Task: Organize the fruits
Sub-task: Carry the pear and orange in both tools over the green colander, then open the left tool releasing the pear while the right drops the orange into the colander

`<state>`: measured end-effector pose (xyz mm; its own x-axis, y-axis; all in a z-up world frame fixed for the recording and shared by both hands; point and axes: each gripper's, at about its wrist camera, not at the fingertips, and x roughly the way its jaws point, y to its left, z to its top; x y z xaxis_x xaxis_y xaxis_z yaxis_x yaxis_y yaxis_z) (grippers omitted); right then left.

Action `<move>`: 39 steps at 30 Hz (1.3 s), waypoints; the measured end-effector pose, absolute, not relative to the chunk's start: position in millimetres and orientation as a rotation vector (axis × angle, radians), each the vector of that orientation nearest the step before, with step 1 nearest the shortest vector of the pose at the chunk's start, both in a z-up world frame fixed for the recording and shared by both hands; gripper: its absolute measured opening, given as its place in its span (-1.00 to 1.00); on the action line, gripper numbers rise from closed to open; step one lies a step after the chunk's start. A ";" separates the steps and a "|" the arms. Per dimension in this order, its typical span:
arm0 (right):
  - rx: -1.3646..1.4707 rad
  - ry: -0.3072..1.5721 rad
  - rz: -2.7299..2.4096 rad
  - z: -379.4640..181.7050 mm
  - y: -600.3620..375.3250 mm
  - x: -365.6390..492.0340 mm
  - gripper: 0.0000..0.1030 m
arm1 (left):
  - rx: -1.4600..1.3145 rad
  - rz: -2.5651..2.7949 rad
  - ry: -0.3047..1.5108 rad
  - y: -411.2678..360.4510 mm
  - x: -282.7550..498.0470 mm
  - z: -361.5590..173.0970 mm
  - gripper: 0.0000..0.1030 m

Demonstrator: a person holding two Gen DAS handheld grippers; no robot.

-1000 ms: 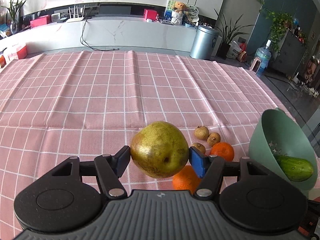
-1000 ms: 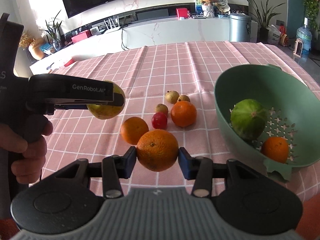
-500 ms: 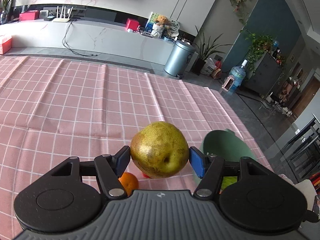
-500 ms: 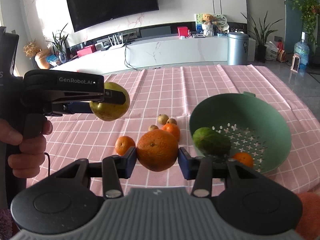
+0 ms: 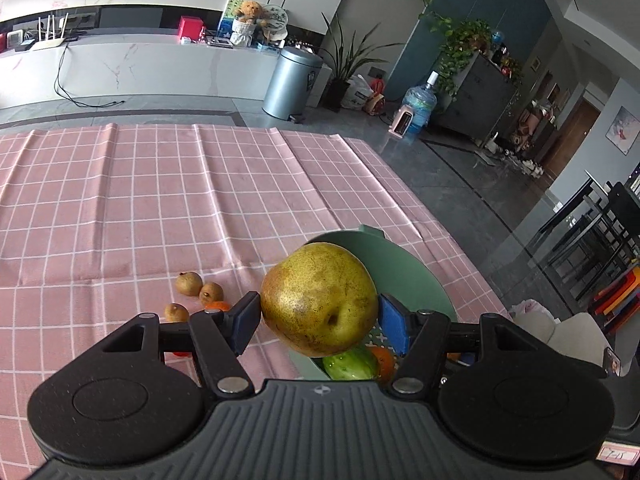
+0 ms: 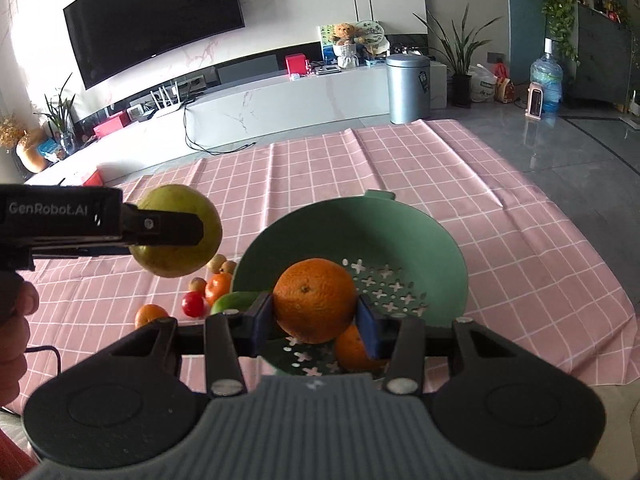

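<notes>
Left wrist view has our pear [image 5: 318,298], yellow-green, speckled with brown, pinched in the left gripper [image 5: 318,322] in the air above the green colander [image 5: 416,276]. On the right wrist view our right gripper [image 6: 315,322] clamps an orange [image 6: 315,300] over the same bowl. Risk as we see it: two hands crowding one bowl could knock together, or a dropped pear bruises on the orange [image 6: 352,350] and cucumber [image 5: 352,366] already inside. Loose small fruits [image 5: 194,294] sit on the pink cloth [image 5: 160,200].
</notes>
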<state>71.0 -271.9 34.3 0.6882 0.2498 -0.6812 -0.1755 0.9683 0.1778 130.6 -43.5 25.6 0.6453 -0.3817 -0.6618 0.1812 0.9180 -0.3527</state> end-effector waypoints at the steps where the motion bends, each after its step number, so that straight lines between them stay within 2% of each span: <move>1: 0.107 0.785 0.232 31.9 -275.7 76.6 -0.19 | -0.260 -0.331 0.823 -48.1 133.2 22.2 0.42; 7: 0.116 0.843 0.216 18.3 -289.5 110.6 -0.19 | -0.196 -0.359 0.892 -70.2 154.3 8.9 0.42; 22: -0.064 0.960 0.285 -11.6 -285.3 163.4 -0.19 | -0.043 -0.456 1.047 -118.1 199.7 -17.7 0.42; 39: -0.124 0.992 0.285 -22.2 -277.9 173.0 -0.16 | -0.014 -0.431 1.081 -124.7 209.3 -25.7 0.44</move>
<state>173.0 -277.9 -22.2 0.5140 0.1798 -0.8387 -0.2923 0.9560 0.0258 209.3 -124.7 -25.7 0.3963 -0.3471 -0.8500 0.3335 0.9170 -0.2189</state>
